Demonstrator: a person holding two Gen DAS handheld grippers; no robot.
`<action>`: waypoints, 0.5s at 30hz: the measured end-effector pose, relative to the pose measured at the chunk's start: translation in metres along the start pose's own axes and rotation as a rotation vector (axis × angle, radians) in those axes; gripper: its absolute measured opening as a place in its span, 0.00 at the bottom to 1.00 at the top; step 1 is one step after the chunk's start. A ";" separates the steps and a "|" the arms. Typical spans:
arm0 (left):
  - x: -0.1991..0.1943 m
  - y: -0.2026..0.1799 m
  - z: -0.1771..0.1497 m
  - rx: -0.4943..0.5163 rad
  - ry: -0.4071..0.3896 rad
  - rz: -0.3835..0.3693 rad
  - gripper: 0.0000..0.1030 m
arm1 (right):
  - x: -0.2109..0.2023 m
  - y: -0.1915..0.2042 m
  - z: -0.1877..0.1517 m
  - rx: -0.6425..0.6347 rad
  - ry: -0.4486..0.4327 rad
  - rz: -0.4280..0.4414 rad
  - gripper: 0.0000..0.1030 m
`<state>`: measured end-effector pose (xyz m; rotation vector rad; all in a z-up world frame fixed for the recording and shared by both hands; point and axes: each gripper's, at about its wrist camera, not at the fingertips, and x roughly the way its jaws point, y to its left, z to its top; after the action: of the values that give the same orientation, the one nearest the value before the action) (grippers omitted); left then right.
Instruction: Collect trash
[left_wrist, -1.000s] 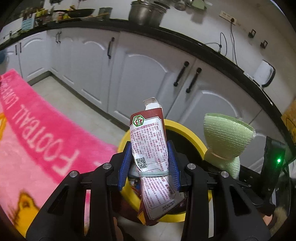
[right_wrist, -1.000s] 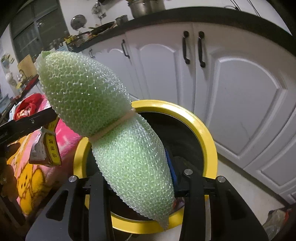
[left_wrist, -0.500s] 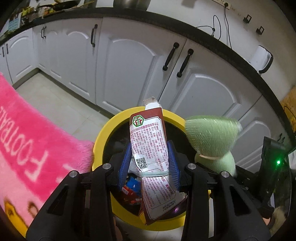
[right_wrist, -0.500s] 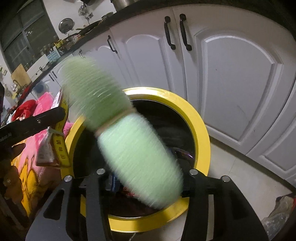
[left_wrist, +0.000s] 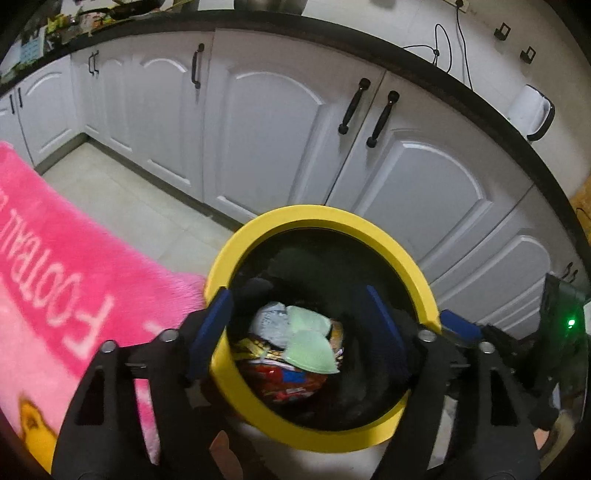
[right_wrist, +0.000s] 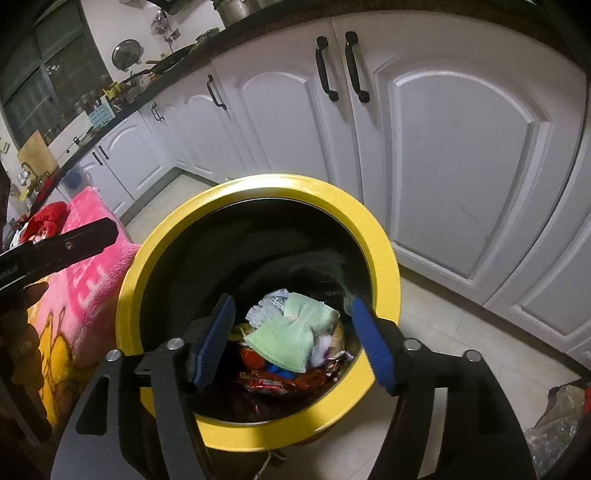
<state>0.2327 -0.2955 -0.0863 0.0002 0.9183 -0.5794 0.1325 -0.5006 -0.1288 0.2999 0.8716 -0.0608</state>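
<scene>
Claws (left_wrist: 299, 332) (right_wrist: 295, 339) spread, empty, above bin (right_wrist: 380, 236); green foam (right_wrist: 291, 334) inside.

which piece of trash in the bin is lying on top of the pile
The pale green foam net, cinched at its middle like a bow, lies on top in the yellow-rimmed bin. The red wrappers and white crumpled packet sit partly under it.

Pink blanket (left_wrist: 55, 280): white "FOOTBALL" lettering (upside down, partly cut off); wrapper print illegible.
</scene>
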 end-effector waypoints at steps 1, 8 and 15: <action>-0.004 0.001 -0.001 0.005 -0.004 0.011 0.70 | -0.004 0.001 0.000 -0.002 -0.009 -0.006 0.67; -0.028 0.014 -0.010 0.009 -0.003 0.048 0.89 | -0.031 0.019 -0.005 -0.029 -0.059 -0.022 0.84; -0.062 0.032 -0.030 -0.005 -0.022 0.104 0.89 | -0.058 0.048 -0.012 -0.064 -0.103 -0.036 0.92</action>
<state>0.1969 -0.2322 -0.0663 0.0371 0.8932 -0.4802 0.0945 -0.4553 -0.0801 0.2196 0.7748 -0.0807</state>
